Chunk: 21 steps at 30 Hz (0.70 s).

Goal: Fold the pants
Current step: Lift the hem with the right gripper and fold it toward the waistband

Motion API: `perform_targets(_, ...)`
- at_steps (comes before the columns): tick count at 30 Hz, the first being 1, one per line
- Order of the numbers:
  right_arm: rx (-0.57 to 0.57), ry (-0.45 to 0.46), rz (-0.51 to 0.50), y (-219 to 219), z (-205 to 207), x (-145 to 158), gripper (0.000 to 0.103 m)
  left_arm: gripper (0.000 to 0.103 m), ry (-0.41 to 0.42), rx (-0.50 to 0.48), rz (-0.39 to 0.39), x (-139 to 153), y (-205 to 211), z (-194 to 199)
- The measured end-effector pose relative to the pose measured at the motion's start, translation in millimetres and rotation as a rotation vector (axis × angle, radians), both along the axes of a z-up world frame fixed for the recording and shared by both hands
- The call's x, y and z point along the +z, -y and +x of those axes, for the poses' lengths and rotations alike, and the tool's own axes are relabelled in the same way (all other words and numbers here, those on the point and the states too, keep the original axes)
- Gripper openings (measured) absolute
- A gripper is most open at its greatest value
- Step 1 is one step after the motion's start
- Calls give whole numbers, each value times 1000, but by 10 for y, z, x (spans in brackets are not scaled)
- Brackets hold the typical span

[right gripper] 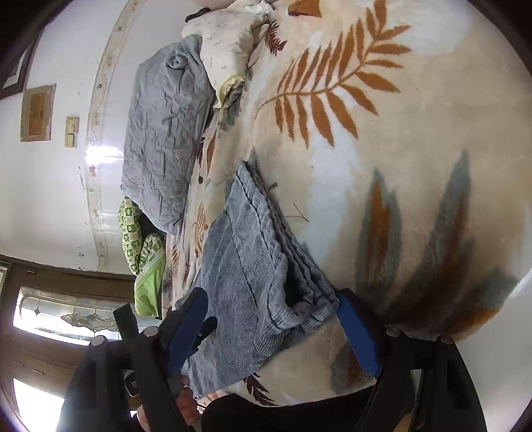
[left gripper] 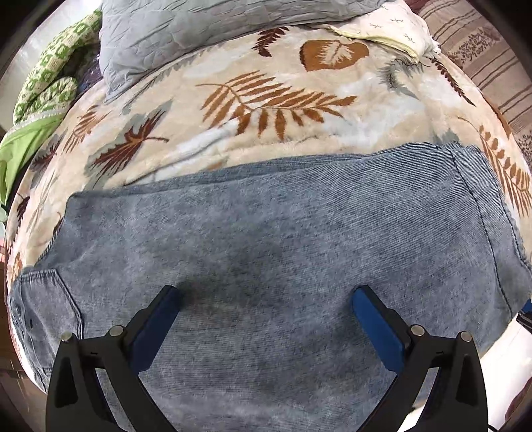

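The blue-grey corduroy pants (left gripper: 266,232) lie folded flat across a cream blanket with leaf prints (left gripper: 266,99); a back pocket (left gripper: 43,299) shows at the left. My left gripper (left gripper: 266,295) points down over the middle of the pants, open, its blue pads (left gripper: 166,315) apart with only flat cloth beneath. In the right wrist view the hem end of the pants (right gripper: 246,266) shows as several stacked layers. My right gripper (right gripper: 271,299) is open around that end, one pad (right gripper: 355,332) beside the layered edge, the other above the top layer.
A grey quilted cover (left gripper: 199,36) and a cream pillow (left gripper: 392,30) lie at the far side of the bed. A green patterned cloth (left gripper: 50,76) is bunched at the left edge. A person's hand (right gripper: 186,405) shows low down; a white tiled wall (right gripper: 50,199) stands behind.
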State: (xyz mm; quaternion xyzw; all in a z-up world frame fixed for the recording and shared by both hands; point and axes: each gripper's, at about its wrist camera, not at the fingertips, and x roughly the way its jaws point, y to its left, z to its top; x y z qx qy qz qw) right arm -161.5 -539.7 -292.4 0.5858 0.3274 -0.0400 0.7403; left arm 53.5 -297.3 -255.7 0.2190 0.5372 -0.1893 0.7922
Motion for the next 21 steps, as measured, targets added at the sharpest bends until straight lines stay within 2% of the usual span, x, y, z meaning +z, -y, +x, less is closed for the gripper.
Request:
perform_targets(2, -20, 7, -19, -24, 0, 6, 76, 103, 6, -1, 4, 4, 19, -1)
perform_targets(3, -30, 5, -30, -39, -3, 5, 68, 103, 5, -2, 5, 10, 22, 3)
perform_targets(5, -45, 8, -33, -49, -16, -11, 46, 103, -12, 5, -1, 37, 0, 27)
perform_targets(6, -49, 12, -12, -48, -21, -44, 29, 103, -20, 11, -7, 59, -20, 38)
perform_targets(9, -65, 19, -19, -46, -46, -18, 26, 103, -9, 32, -4, 117, -110, 64)
perform_targets(16, -10, 27, -216, -199, 114, 512, 25, 103, -26, 122, -61, 271, -520, 137)
perform_targets(21, 52, 16, -341, -453, 335, 857, 25, 103, -23, 143, -91, 383, -761, 158)
